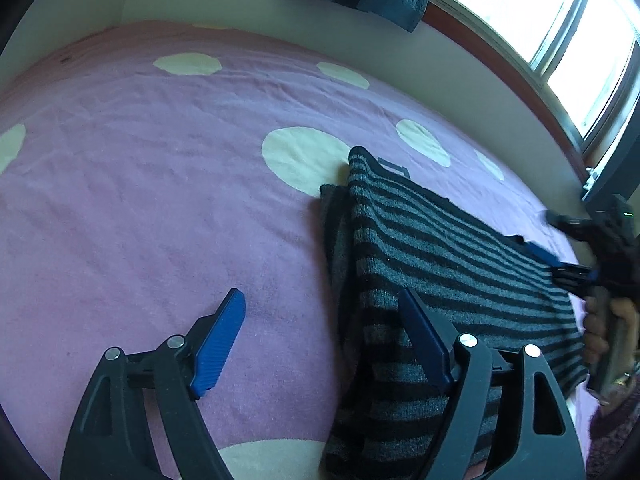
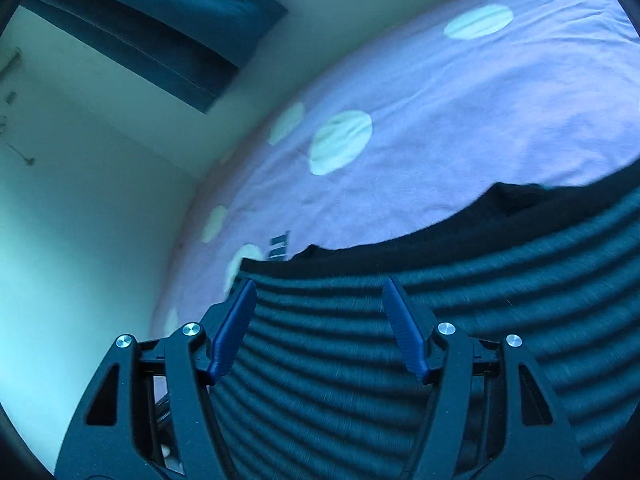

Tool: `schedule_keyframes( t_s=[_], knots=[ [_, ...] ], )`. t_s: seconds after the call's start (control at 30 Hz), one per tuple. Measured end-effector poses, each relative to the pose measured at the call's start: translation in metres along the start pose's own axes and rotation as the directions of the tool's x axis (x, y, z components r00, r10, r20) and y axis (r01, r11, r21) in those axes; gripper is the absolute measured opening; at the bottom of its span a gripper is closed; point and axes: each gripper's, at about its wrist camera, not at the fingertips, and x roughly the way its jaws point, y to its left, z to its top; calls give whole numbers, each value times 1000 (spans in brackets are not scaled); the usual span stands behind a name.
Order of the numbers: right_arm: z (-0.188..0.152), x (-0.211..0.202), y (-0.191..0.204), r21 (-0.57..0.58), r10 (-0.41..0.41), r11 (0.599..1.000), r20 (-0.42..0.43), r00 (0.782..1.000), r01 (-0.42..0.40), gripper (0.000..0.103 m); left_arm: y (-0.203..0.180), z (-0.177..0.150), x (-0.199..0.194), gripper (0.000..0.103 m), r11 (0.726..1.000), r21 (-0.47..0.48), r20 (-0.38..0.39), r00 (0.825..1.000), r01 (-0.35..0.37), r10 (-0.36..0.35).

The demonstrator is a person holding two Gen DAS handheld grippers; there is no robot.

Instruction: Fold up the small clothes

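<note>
One striped garment (image 1: pixel 432 248) lies flat, long axis toward the window-side wall.

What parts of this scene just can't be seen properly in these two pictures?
- Striped garment: in the left wrist view, its near end is covered by the left gripper and cut off by the bottom edge.
- Right gripper: in that view it is blurred and cropped at the right edge.
- Hand holding it: only part shows.
- Right wrist view: the garment's stripes are motion-blurred, its right side cropped.
</note>
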Motion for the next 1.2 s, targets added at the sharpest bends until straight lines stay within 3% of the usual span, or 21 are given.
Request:
schedule_keyframes(
  t_s=[0.1,0.13,0.23,0.4,0.6,0.77,0.87,1.0,1.2],
  knots=[
    [0,31,-16,68,-80,994,-91,993,86,67,2,1,1,79,1000,-10,1,1000,9,-9],
    [-1,40,-23,88,-61,994,-115,991,72,68,1,1,3,79,1000,-5,-4,1000,3,-3],
    [2,37,-26,128,-16,991,-95,995,29,71,-4,1,3,81,1000,20,0,1000,-13,13],
    [-2,24,-18,103,-48,993,-95,994,57,71,-2,0,3,81,1000,20,3,1000,-9,8],
    [-37,-11,8,21,-25,999,-76,997,27,73,-1,0,3,81,1000,13,3,1000,-1,1],
    [-74,-31,5,46,11,999,-70,998,-8,76,0,0,3,82,1000,14,2,1000,1,-1],
    [-90,-27,-1,53,-10,999,-82,997,14,76,0,0,3,82,1000,13,0,1000,2,-2],
    [-100,-22,-1,7,-26,1000,-42,999,27,77,0,0,4,85,1000,18,-3,1000,6,-6],
    [-106,-41,7,25,10,1000,8,1000,-10,80,2,-1,4,85,1000,9,1,1000,20,-20]
  ],
)
